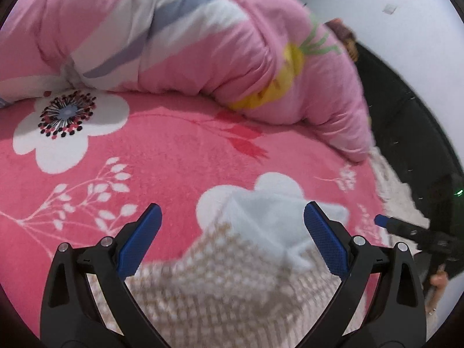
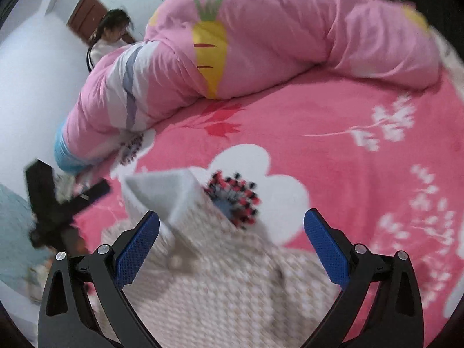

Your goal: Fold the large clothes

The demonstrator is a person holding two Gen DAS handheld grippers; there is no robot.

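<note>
Left gripper (image 1: 232, 240) and right gripper (image 2: 232, 243): both are held wide open over the checked garment (image 1: 220, 295), nothing being gripped. Garment: beige-and-white check with a pale collar (image 2: 162, 194), laid on the pink floral blanket (image 1: 174, 150). Pink quilt (image 1: 179, 34): heaped beyond the garment, on the blanket's far side.

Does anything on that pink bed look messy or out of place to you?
Yes, mildly. The pink quilt lies bunched in a rumpled heap along the far side of the flowered blanket instead of spread flat. The checked garment is crumpled, its white collar sticking up. Nothing looks spilled or torn.
</note>
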